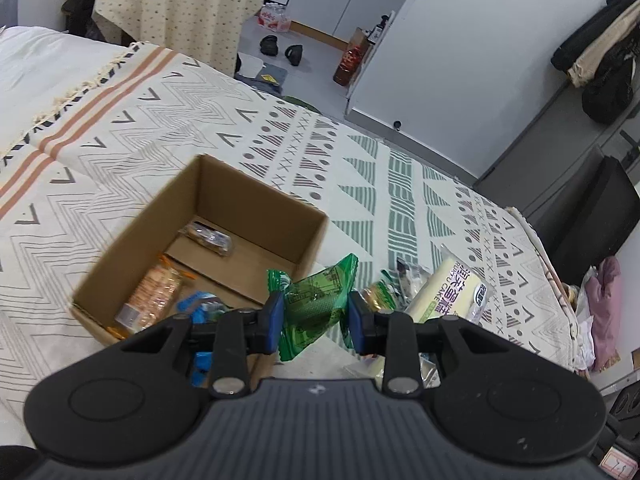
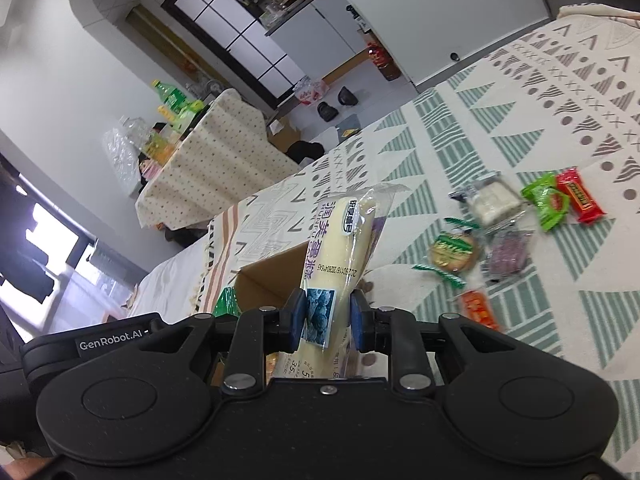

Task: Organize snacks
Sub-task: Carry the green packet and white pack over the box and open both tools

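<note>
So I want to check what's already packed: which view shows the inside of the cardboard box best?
The left wrist view. It looks down into the open cardboard box, showing wrapped snacks on its floor. The right wrist view shows only part of the box's rim and wall, mostly hidden behind the cake package held in the right tool.

**Black housings, blue pads**

Left gripper: matte black linkage arms, blue fingertips, silver pivot screws at 5 and 7 o'clock, ribbed grey body.

Right gripper: same build, speckled black plate, white "GenRobot.AI" lettering at 9 o'clock.
</note>
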### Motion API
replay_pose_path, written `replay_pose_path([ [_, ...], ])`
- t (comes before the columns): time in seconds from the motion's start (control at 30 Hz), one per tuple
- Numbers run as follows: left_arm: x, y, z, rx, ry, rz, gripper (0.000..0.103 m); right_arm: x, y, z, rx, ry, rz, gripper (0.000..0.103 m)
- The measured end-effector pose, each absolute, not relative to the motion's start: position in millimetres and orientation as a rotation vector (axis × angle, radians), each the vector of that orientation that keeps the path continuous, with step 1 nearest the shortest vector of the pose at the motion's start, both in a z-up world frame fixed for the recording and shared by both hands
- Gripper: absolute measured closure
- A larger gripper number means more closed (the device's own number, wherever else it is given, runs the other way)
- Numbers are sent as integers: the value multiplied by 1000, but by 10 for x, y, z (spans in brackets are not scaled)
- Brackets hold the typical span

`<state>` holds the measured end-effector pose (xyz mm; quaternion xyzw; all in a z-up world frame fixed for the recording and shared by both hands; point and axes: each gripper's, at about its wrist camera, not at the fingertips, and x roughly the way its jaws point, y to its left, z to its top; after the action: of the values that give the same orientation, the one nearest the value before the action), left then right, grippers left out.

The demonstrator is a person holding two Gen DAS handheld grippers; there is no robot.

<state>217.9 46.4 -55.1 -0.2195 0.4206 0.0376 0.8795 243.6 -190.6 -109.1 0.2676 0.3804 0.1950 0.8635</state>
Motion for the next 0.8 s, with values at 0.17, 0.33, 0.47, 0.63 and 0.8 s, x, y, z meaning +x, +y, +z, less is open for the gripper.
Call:
replay_pose_path([
  [0.17, 2154, 675, -545, -475, 869, 105, 71, 2458, -1697, -1052, 548, 802, 435, 79],
  [0.33, 2143, 876, -571, -498, 869, 128, 70, 2491, -1502, -1053, 528, 817, 449, 79],
  [0.47, 2153, 990, -608, -515, 882, 133, 69, 2519, -1349, -1069, 516, 830, 459, 79],
  [0.63, 2138, 1125, -654, -526, 898, 158, 63, 2550, -1177, -1088, 494, 845, 475, 78],
  [0.8, 2104, 1222, -649, -517, 894, 192, 50, 2558, -1075, -1074, 489, 835, 483, 65],
])
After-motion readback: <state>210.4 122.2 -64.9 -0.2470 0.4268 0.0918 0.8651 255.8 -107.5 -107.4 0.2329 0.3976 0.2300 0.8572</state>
